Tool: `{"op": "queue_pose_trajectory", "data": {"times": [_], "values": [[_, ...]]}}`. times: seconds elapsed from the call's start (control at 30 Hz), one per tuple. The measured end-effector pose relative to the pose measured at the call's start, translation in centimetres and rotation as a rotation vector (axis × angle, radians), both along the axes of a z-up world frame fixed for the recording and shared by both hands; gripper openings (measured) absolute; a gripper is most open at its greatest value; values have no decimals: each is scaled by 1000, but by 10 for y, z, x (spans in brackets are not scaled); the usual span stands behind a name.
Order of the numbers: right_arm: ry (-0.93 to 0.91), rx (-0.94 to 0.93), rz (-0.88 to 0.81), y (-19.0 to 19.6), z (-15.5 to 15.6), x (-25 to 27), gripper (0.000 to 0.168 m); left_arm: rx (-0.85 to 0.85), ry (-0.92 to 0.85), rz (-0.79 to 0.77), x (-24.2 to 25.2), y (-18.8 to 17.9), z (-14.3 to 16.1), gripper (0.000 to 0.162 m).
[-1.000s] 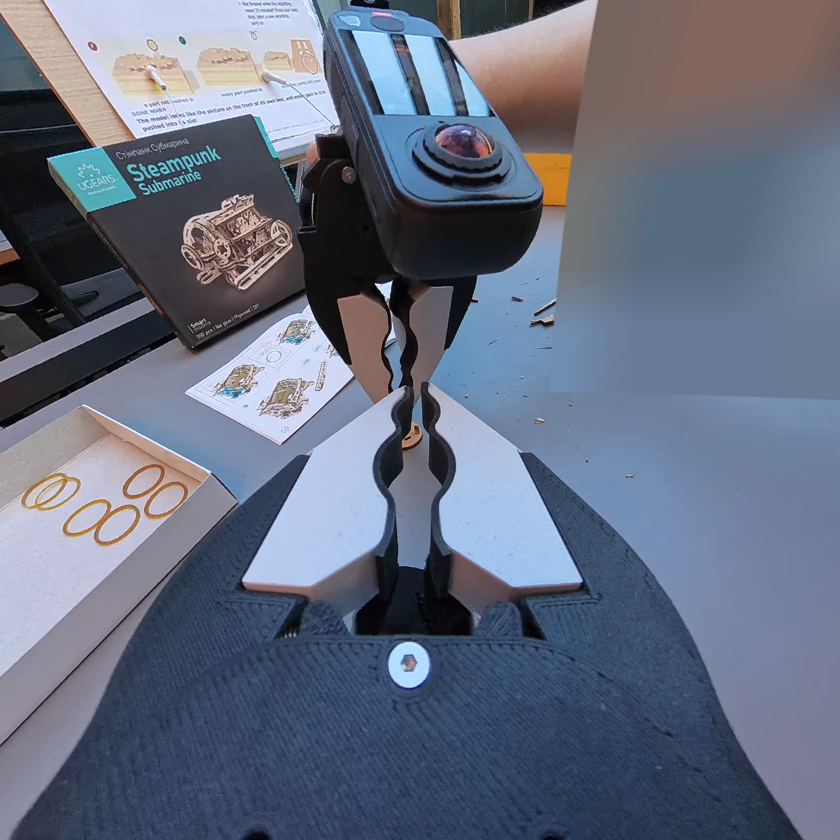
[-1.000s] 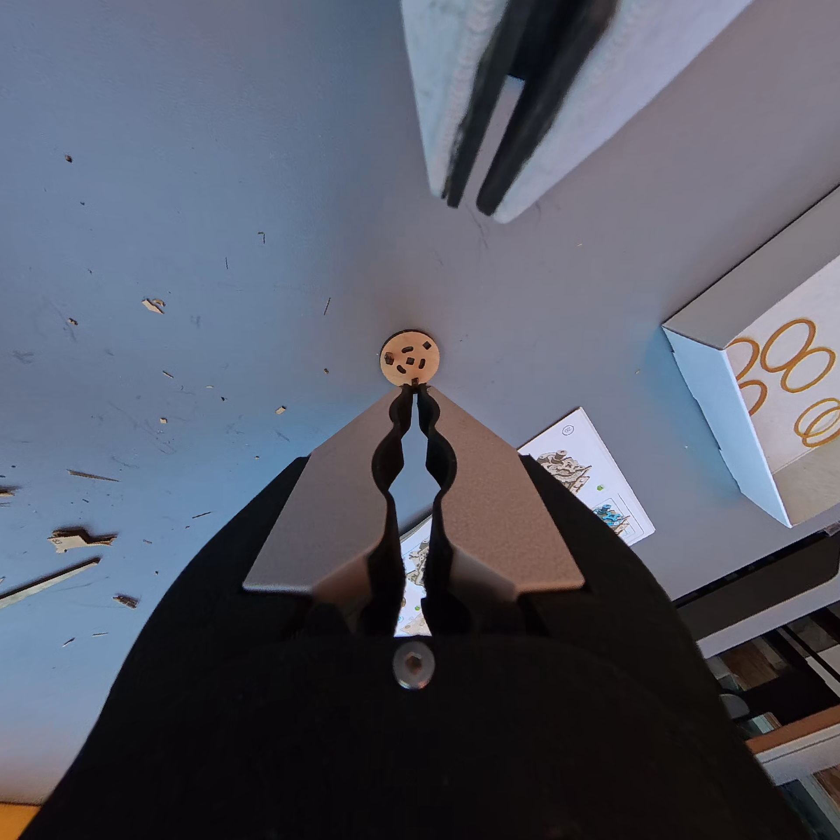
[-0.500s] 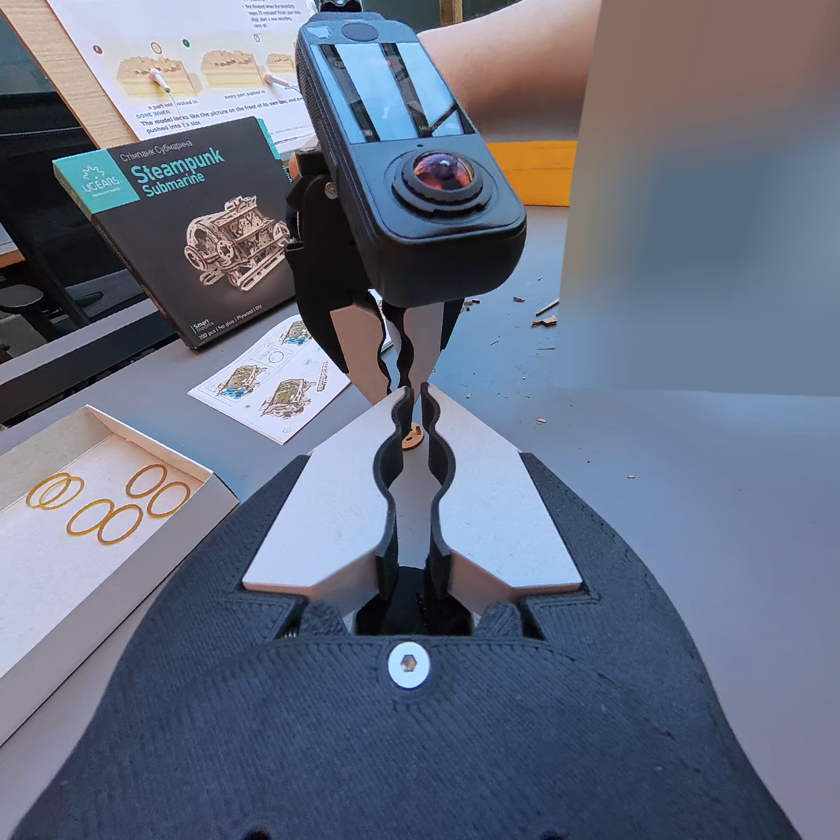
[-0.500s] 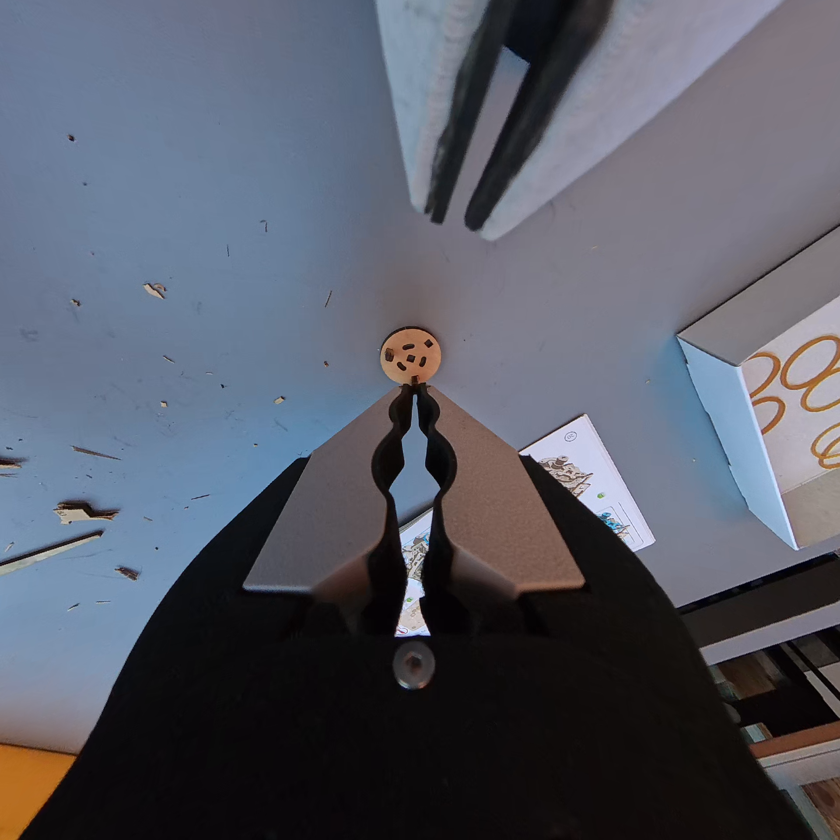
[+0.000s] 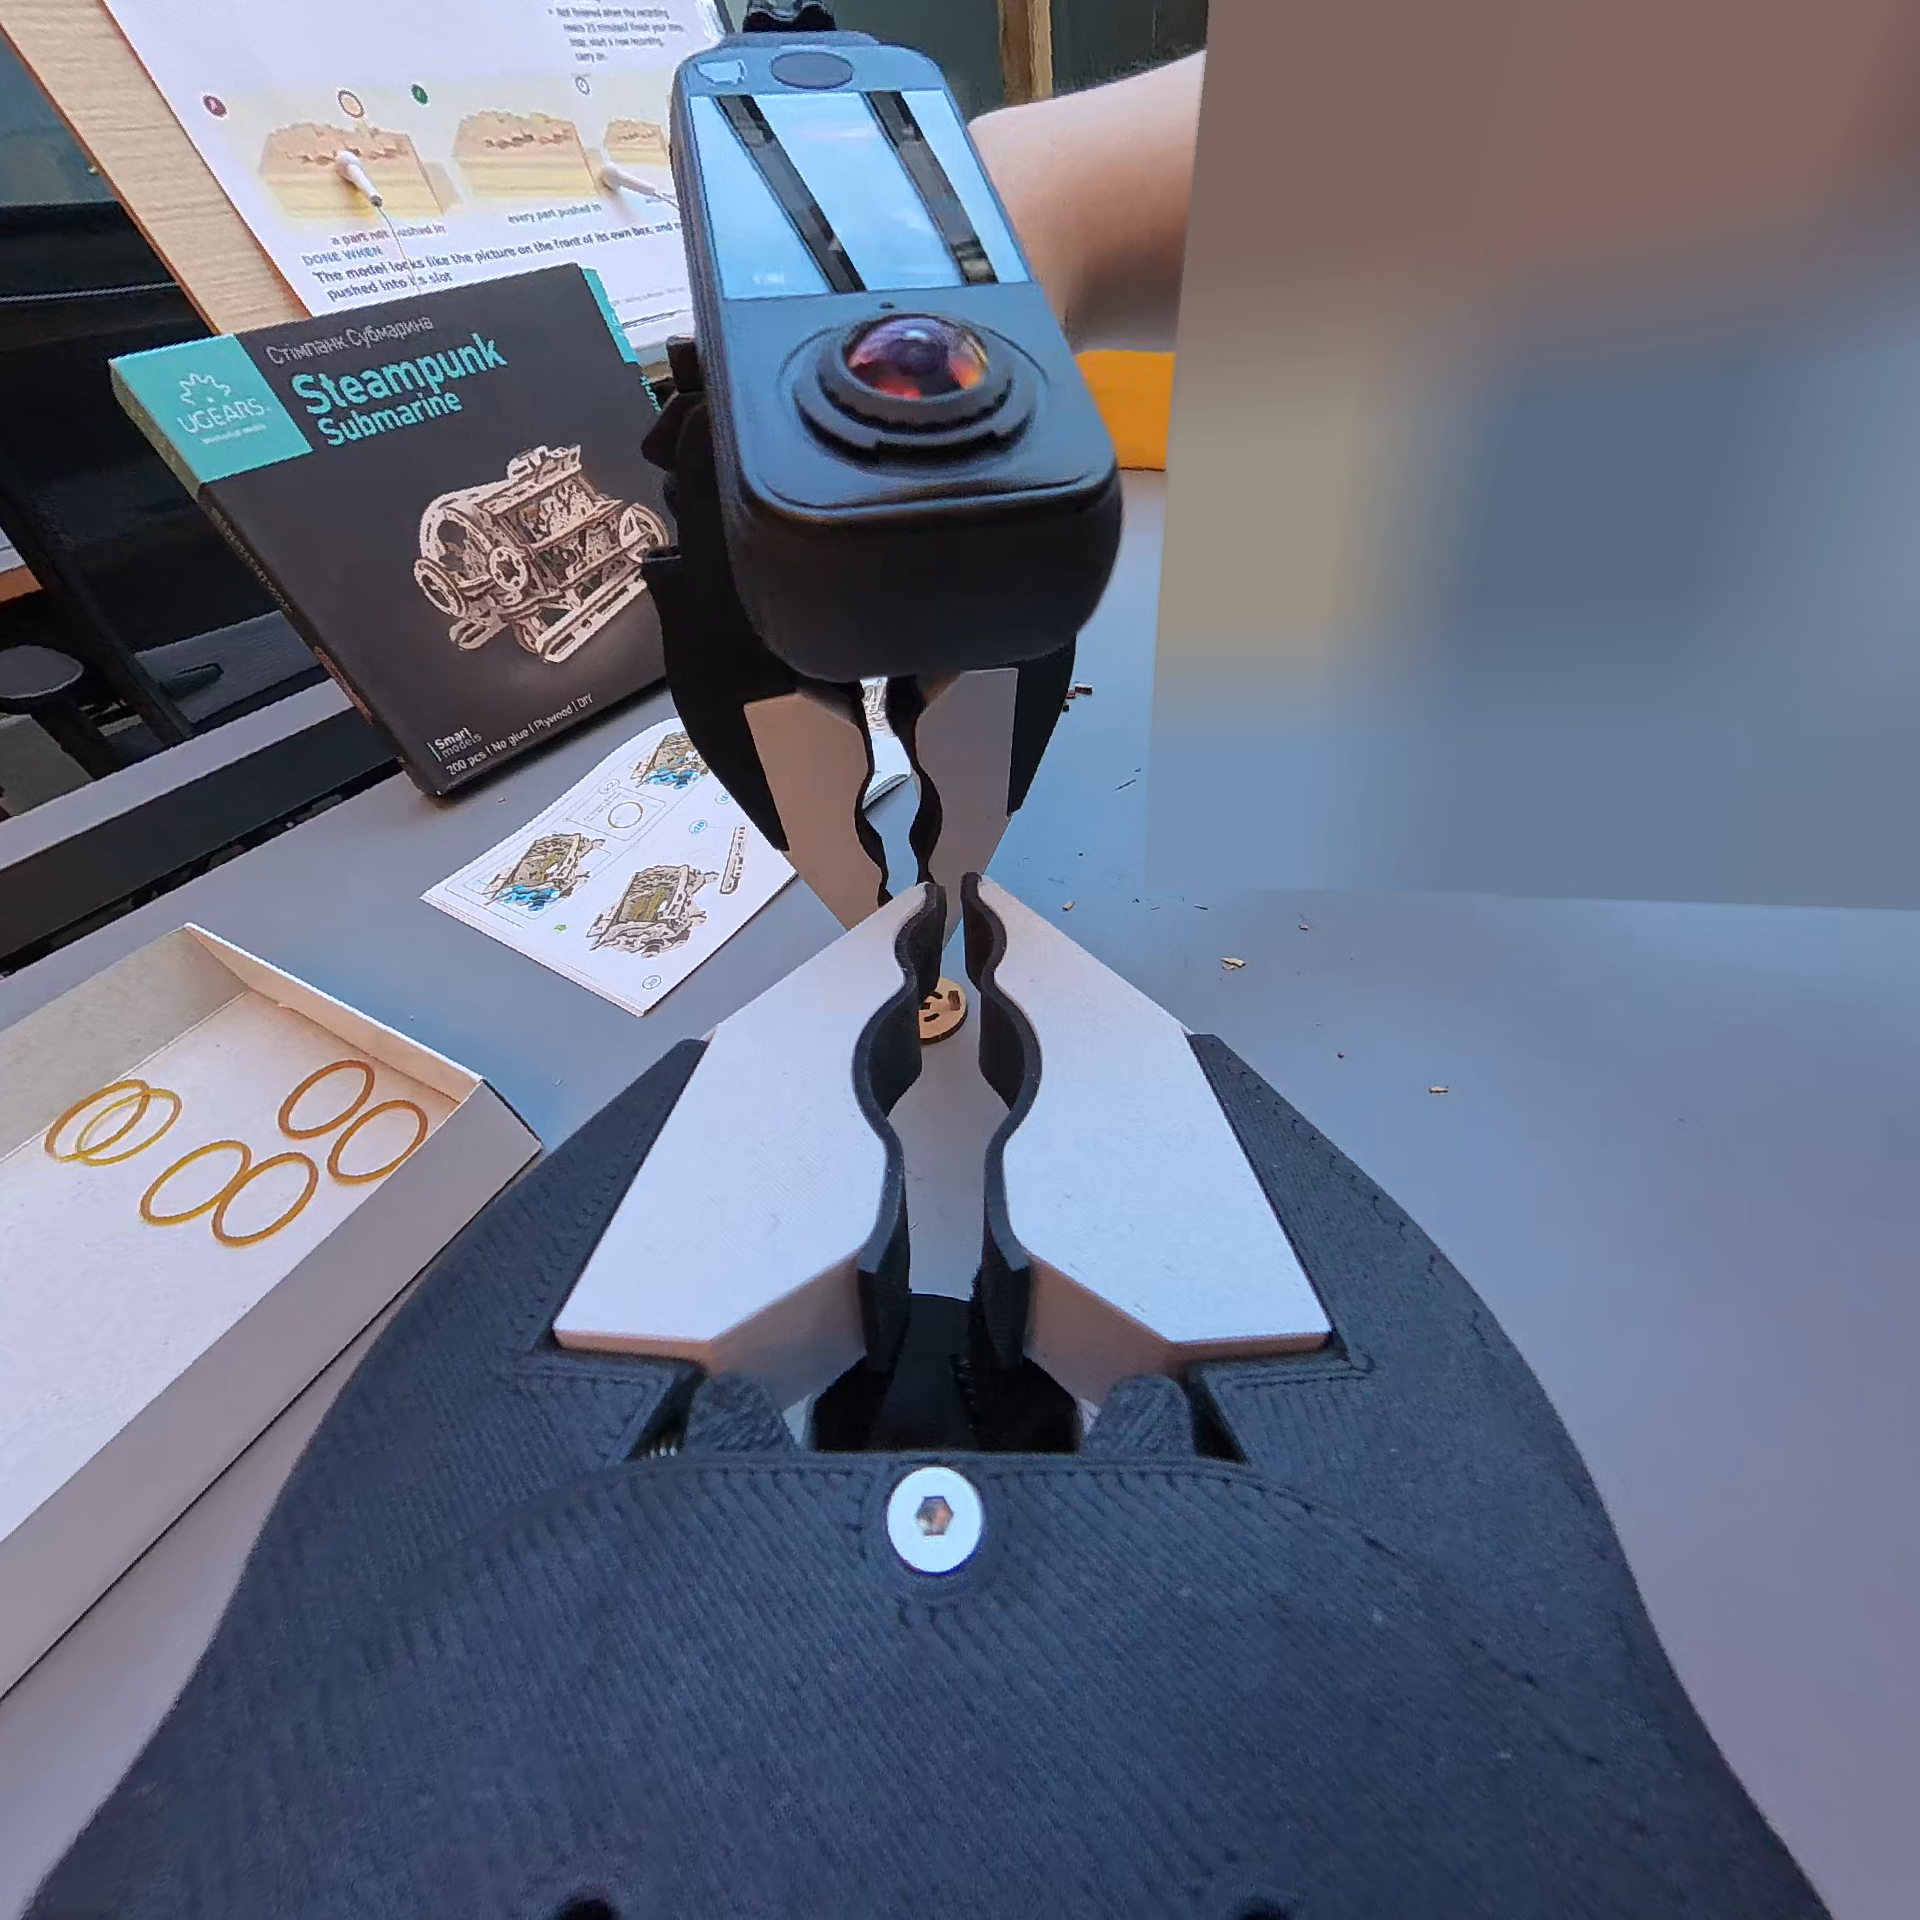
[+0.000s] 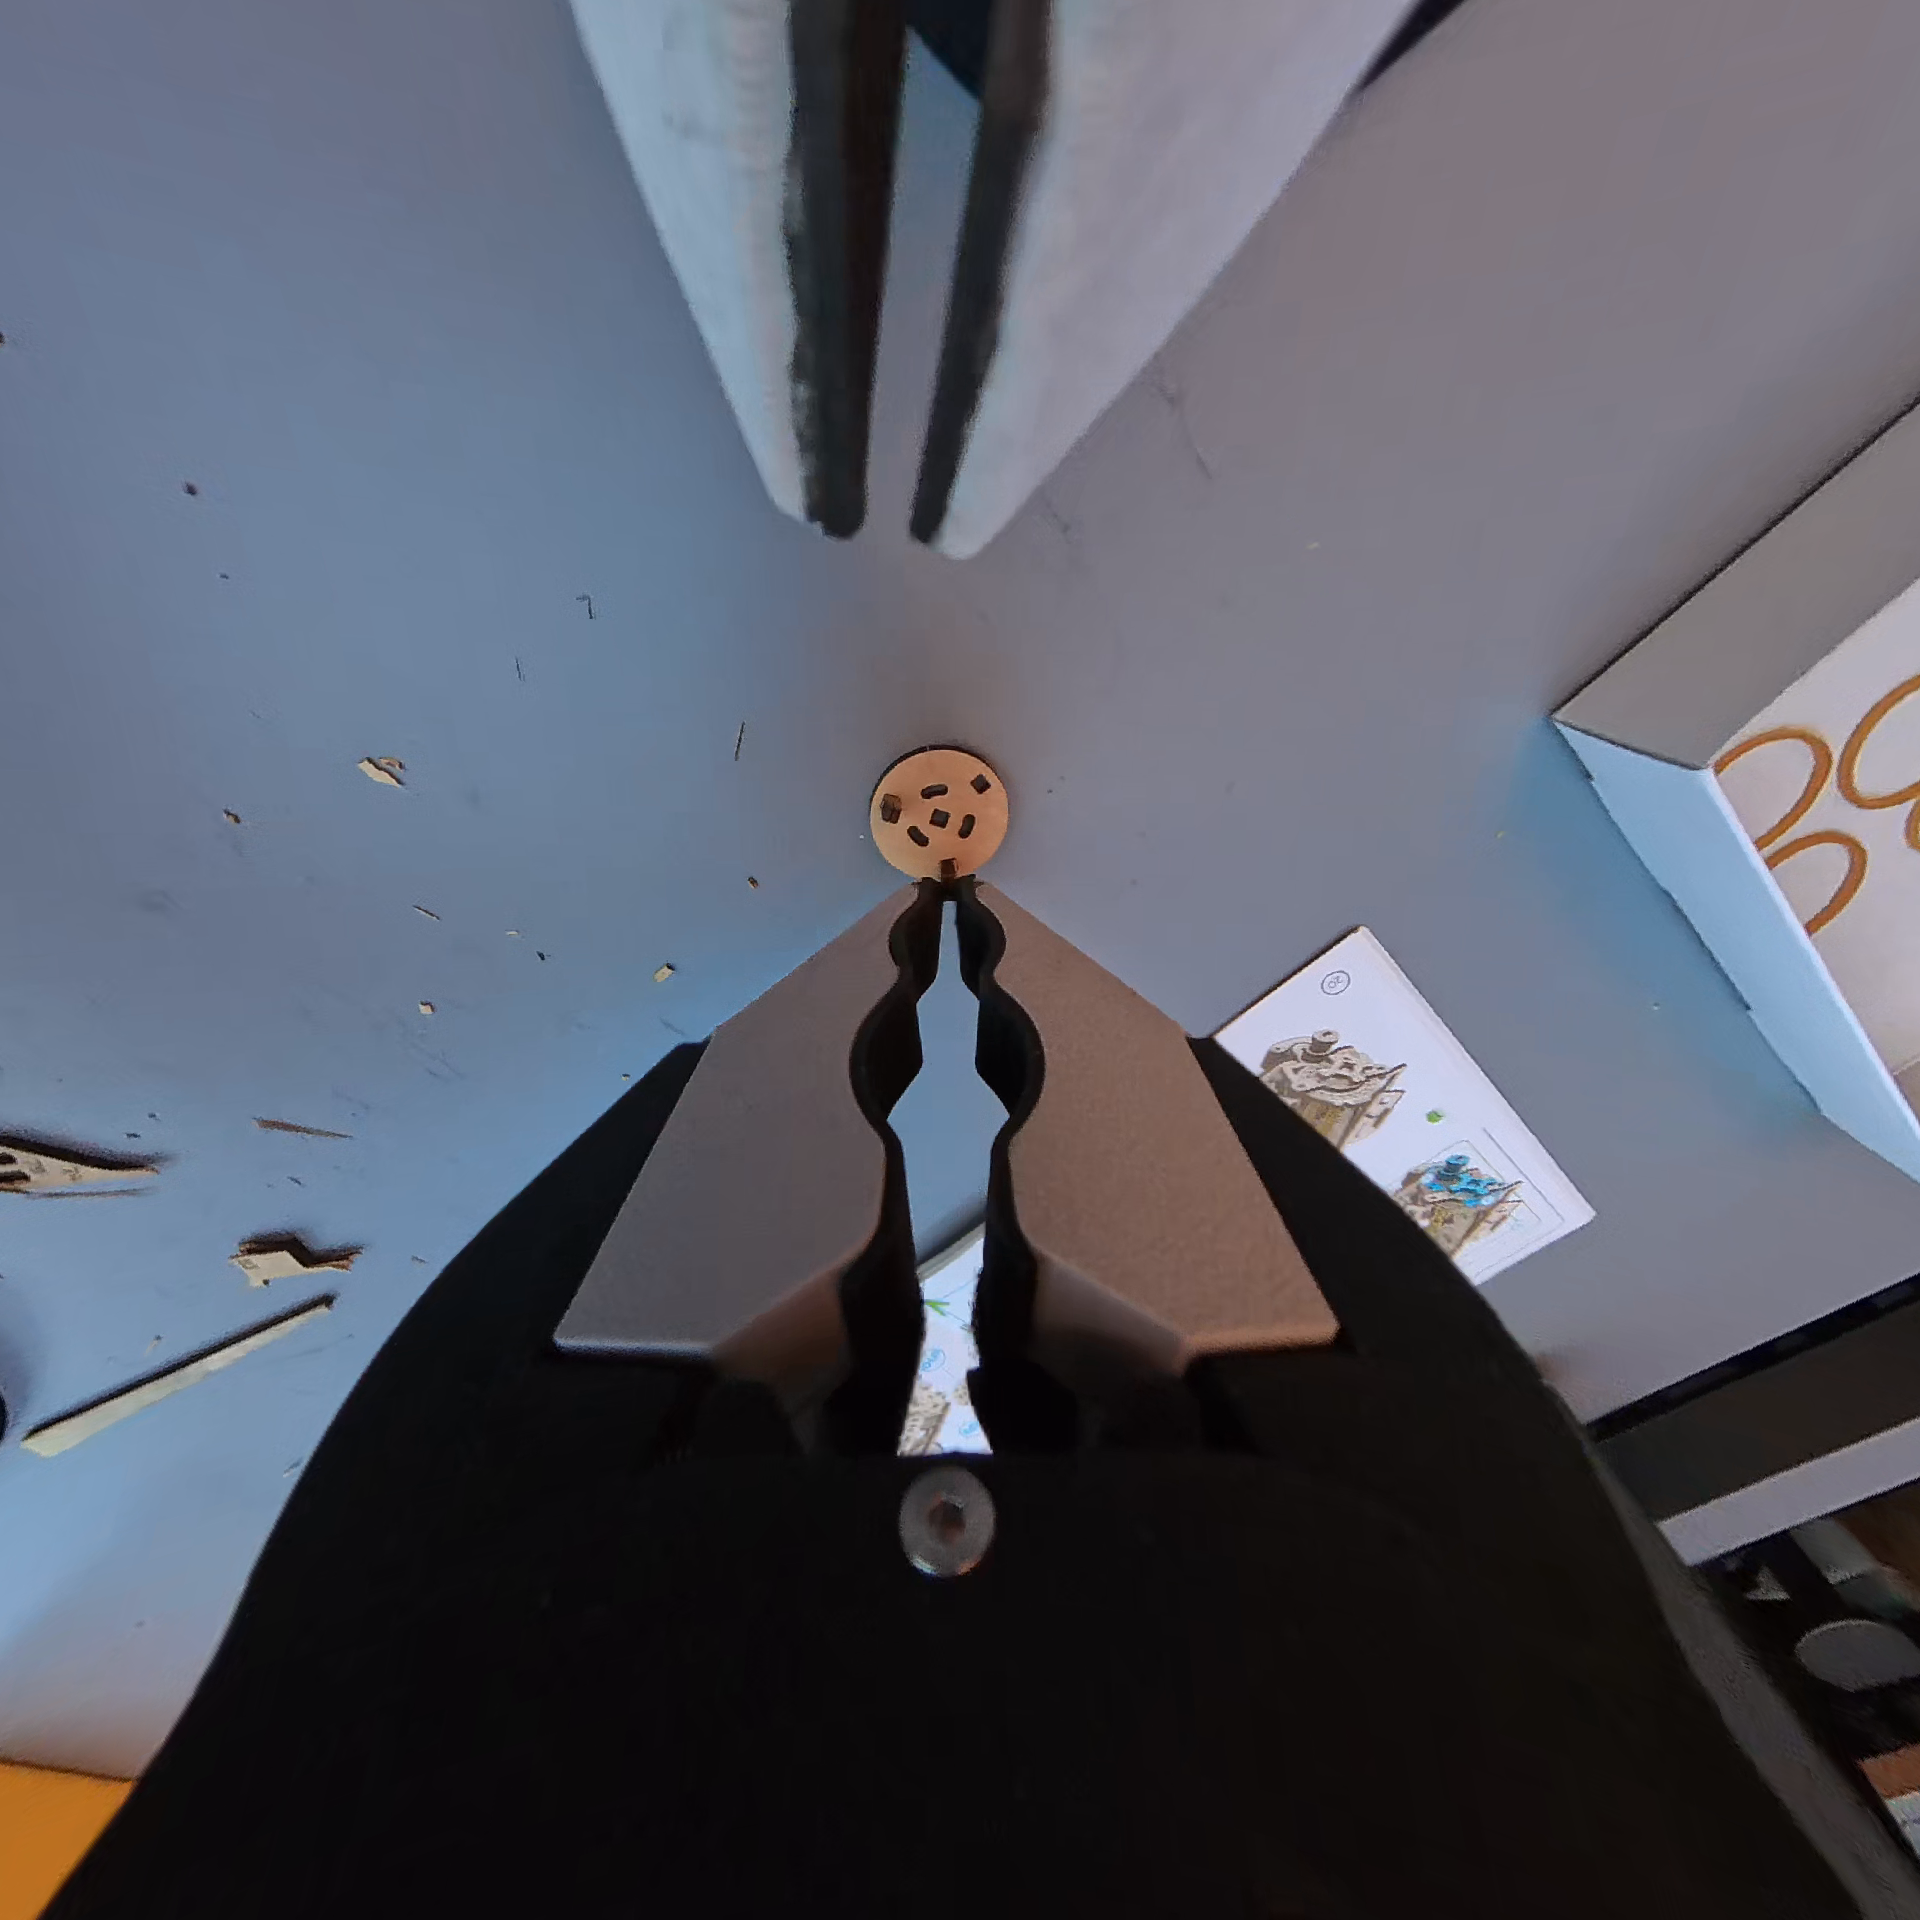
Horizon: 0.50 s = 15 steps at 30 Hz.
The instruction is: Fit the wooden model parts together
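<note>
A small round wooden disc [image 6: 940,800] with several slots lies flat on the grey table; it also shows between my left fingers in the left wrist view [image 5: 943,1013]. My right gripper [image 6: 943,891] points down at the disc's near edge, shut on a tiny wooden peg [image 6: 948,865] that touches the disc. It hangs upright in the left wrist view [image 5: 902,873], camera on top. My left gripper [image 5: 948,891] hovers just above and before the disc, its jaws a narrow gap apart and empty. It shows at the top of the right wrist view [image 6: 881,530].
A shallow cardboard tray [image 5: 125,1340] with several rubber bands lies at the left. An instruction leaflet [image 5: 613,862] and the leaning kit box [image 5: 416,520] sit behind it. Wood scraps [image 6: 291,1257] litter the table on the right gripper's side. A bare forearm [image 5: 1081,197] reaches in behind. The grippers' ends are close to 11 cm from one another.
The left gripper has moved closer, over the disc and opposite the right gripper's tips. The right gripper has tilted more upright. The disc has stayed in place.
</note>
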State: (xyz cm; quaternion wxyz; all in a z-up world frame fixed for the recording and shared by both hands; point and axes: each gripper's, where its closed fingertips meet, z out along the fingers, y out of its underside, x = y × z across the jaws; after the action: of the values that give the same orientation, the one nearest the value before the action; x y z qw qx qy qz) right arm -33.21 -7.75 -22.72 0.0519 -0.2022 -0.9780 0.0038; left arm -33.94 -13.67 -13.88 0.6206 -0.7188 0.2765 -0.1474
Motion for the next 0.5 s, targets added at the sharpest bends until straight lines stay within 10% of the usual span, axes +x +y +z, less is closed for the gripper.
{"op": "queue_pose_trajectory", "data": {"times": [0.5], "values": [[93, -68, -102, 6, 1, 2, 10, -10, 2, 1, 0, 1, -2, 2]]}}
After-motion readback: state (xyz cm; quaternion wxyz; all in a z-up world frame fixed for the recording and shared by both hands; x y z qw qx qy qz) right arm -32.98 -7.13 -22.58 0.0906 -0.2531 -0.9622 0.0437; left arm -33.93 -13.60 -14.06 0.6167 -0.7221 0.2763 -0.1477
